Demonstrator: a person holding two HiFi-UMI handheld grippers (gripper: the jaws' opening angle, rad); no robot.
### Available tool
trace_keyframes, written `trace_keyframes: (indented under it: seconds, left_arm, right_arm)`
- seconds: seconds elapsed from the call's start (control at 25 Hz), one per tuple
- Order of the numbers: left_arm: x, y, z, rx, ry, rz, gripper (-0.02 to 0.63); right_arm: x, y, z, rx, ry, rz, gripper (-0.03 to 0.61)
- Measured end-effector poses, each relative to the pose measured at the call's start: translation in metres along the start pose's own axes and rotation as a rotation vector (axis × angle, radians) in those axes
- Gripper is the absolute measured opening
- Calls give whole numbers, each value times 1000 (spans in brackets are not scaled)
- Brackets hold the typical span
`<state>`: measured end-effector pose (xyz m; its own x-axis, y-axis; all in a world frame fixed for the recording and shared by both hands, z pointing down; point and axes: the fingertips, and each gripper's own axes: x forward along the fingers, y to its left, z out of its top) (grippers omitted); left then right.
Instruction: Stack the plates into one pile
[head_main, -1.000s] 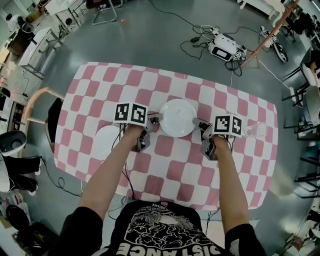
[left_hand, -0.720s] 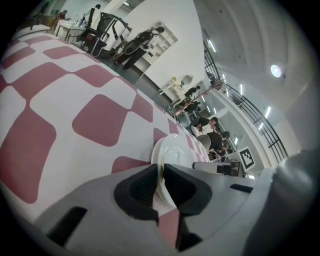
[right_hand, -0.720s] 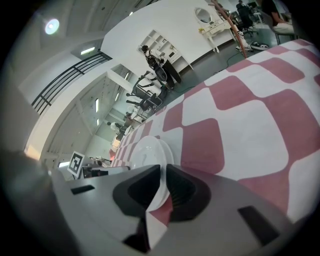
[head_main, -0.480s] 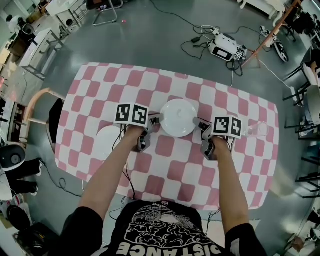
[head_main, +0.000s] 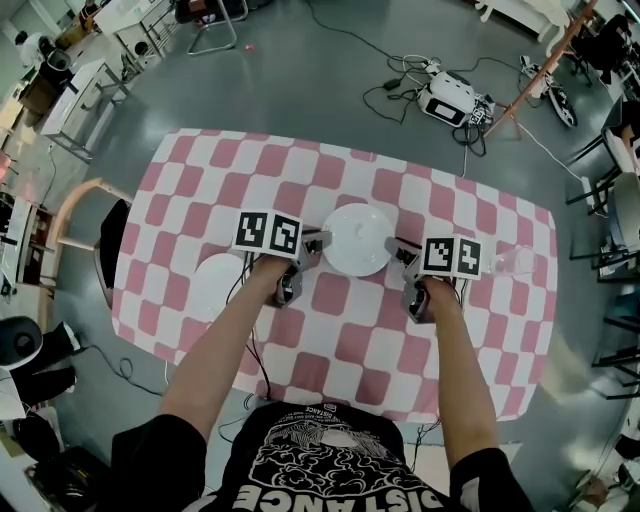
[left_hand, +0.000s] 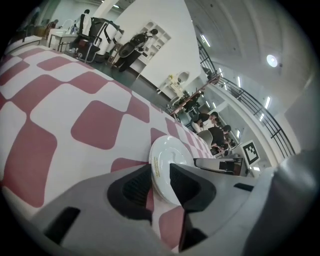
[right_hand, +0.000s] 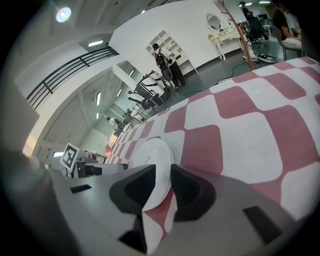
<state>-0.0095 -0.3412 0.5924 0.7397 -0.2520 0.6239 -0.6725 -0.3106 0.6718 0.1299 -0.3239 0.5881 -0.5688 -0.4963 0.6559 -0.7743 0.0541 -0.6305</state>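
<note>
A white plate (head_main: 357, 240) lies flat in the middle of the pink-and-white checked table (head_main: 330, 170). My left gripper (head_main: 316, 242) is at its left rim and my right gripper (head_main: 394, 247) at its right rim. In the left gripper view the plate's (left_hand: 167, 156) rim sits between the jaws of the left gripper (left_hand: 160, 176), which are opening. The right gripper view shows the plate's (right_hand: 148, 152) other rim between the opening jaws of the right gripper (right_hand: 163, 181). A second white plate (head_main: 215, 284) lies to the left, behind my left arm.
A clear glass (head_main: 512, 262) stands near the table's right edge. A chair (head_main: 78, 215) is pushed against the left side. Cables and a device (head_main: 450, 98) lie on the floor beyond the far edge.
Both grippers' jaws have widened around the middle plate's rim and both marker cubes have rolled slightly. The plate and both hands stay where they were.
</note>
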Motion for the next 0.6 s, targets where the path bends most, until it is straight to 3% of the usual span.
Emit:
trace_keyframes:
  seconds: [0.36,0.6]
  left_arm:
    - [-8,2,2,20,-11,24,127]
    - [-16,-11,8,64,-49,48,127]
  right_arm:
    - [-4,-5,5,-41,-21,-45,127]
    - [-17,5,14,-69,-60,-28,132]
